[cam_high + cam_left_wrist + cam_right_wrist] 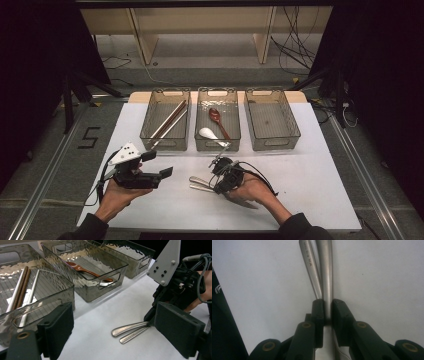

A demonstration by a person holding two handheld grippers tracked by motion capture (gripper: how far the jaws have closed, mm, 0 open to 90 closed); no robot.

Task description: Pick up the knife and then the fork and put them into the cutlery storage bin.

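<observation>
White table (pixel 310 190) is carrying three clear bins (pixel 273 120) w/ chopsticks (pixel 169 121) in the left one, spoons (pixel 216 117) in the middle. Left gripper (pixel 112 330) is hovering w/ jaws apart, nothing btwn them. Right gripper (pixel 327 311) is clamping a steel handle (pixel 326 270) lying on the table near the front edge, a 2nd handle (pixel 310 267) lying just beside it.

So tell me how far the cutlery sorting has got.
Done: chopsticks lie in the left bin, a brown spoon and a white spoon in the middle bin. In hand: the right tongs pinch one of two steel handles on the table. Left: both steel pieces; the right bin holds nothing; the left tongs are open.
</observation>
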